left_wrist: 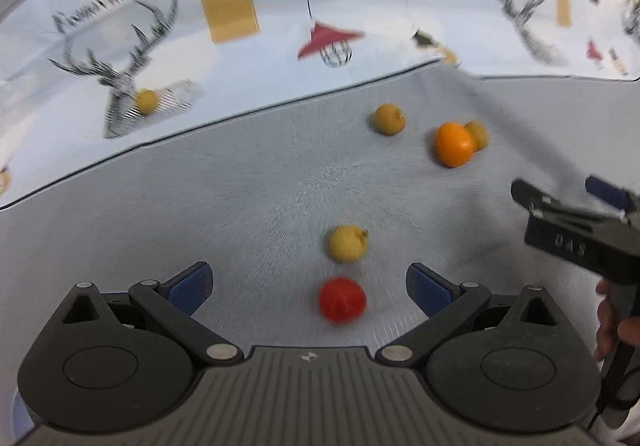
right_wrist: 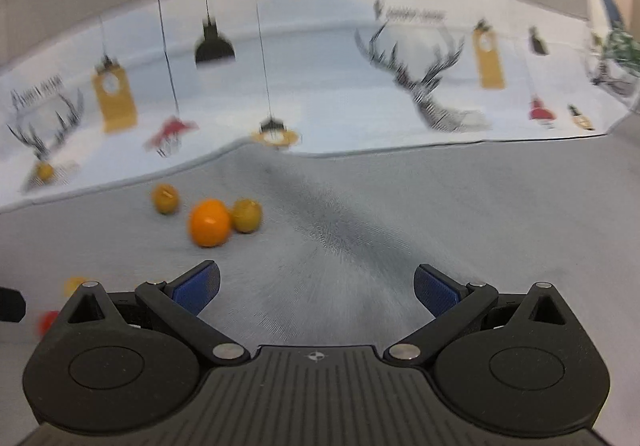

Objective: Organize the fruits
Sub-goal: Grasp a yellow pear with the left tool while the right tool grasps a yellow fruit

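**Both grippers spread and empty, fruit scattered on the cloth**

The left gripper point(left_wrist: 308, 286) has its blue-padded fingers point(left_wrist: 192, 286) spread wide and holds nothing. A small round red fruit point(left_wrist: 342, 300) lies between the fingers, just ahead of the gripper body at 12 o'clock, touching neither pad. Just beyond it, also at 12 o'clock, sits a pale yellow round fruit with a small stem point(left_wrist: 347, 244). Farther out at 1 o'clock lie a dull yellow-brown fruit point(left_wrist: 389, 119) and a bright orange citrus fruit point(left_wrist: 454, 143), with another yellow-brown fruit point(left_wrist: 478, 133) touching or just behind the orange. A further small yellow fruit point(left_wrist: 146, 100) rests at 10 o'clock on the printed tablecloth with deer heads and hanging lamps point(left_wrist: 280, 5), beyond the edge of the grey woven cloth point(left_wrist: 200, 197).

The right gripper point(right_wrist: 316, 288), seen in the left view at 3 o'clock, is likewise spread and empty over bare grey cloth; the orange cluster sits at its 11 o'clock.

Both views are blurred, which suggests quick motion. The risk I see is that a fast close on the red fruit lands off-centre: one pad would strike first and send the round fruit rolling into the yellow one behind it. A rumpled fold in the grey cloth could also let fruit drift.
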A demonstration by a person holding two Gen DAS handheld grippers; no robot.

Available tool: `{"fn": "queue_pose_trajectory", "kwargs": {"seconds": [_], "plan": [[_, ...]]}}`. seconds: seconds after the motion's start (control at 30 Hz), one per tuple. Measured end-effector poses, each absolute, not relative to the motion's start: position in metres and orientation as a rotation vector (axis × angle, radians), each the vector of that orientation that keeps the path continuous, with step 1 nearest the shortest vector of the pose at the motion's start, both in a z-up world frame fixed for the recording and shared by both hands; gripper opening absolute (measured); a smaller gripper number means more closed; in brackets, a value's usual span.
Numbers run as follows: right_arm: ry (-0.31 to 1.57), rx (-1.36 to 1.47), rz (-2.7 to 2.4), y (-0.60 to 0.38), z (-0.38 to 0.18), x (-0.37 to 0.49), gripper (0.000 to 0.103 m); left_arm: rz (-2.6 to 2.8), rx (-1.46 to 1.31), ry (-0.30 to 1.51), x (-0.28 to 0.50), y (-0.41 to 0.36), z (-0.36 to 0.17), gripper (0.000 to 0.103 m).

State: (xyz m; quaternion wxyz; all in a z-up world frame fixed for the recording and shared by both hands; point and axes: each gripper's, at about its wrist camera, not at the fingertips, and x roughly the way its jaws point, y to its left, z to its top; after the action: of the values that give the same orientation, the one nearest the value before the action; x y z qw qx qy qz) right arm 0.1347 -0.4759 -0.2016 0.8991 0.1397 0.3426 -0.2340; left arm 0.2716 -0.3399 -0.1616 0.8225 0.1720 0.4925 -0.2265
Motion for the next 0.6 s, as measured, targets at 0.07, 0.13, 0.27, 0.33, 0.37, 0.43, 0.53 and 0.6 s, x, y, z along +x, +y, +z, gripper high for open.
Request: {"fn": "queue_pose_trajectory", "kwargs": {"seconds": [0.07, 0.13, 0.27, 0.33, 0.37, 0.43, 0.53, 0.6], "plan": [[0.729, 0.269, -0.475, -0.484, -0.215, 0.156, 0.102, -0.467, 0.374, 1.082, 0.288, -0.347, -0.181, 0.103], [0.751, 0.242, -0.467, -0.49, -0.229, 0.177, 0.102, -0.437, 0.398, 1.094, 0.298, -0.351, -0.196, 0.103], [0.701, 0.186, -0.427, -0.484, -0.239, 0.201, 0.102, -0.451, 0.37, 1.118, 0.312, -0.342, -0.205, 0.103], [0.676, 0.164, -0.41, -0.479, -0.241, 0.205, 0.102, -0.451, 0.363, 1.123, 0.314, -0.339, -0.206, 0.103], [0.668, 0.158, -0.407, -0.478, -0.242, 0.206, 0.102, -0.451, 0.356, 1.123, 0.315, -0.338, -0.206, 0.103], [0.654, 0.154, -0.396, -0.476, -0.242, 0.206, 0.089, -0.458, 0.336, 1.122, 0.312, -0.337, -0.204, 0.089], [0.61, 0.171, -0.321, -0.474, -0.237, 0.201, 0.026, -0.544, 0.36, 1.043, 0.296, -0.341, -0.191, 0.028], [0.621, 0.161, -0.347, -0.471, -0.235, 0.2, 0.026, -0.573, 0.354, 1.052, 0.292, -0.342, -0.189, 0.028]]}}
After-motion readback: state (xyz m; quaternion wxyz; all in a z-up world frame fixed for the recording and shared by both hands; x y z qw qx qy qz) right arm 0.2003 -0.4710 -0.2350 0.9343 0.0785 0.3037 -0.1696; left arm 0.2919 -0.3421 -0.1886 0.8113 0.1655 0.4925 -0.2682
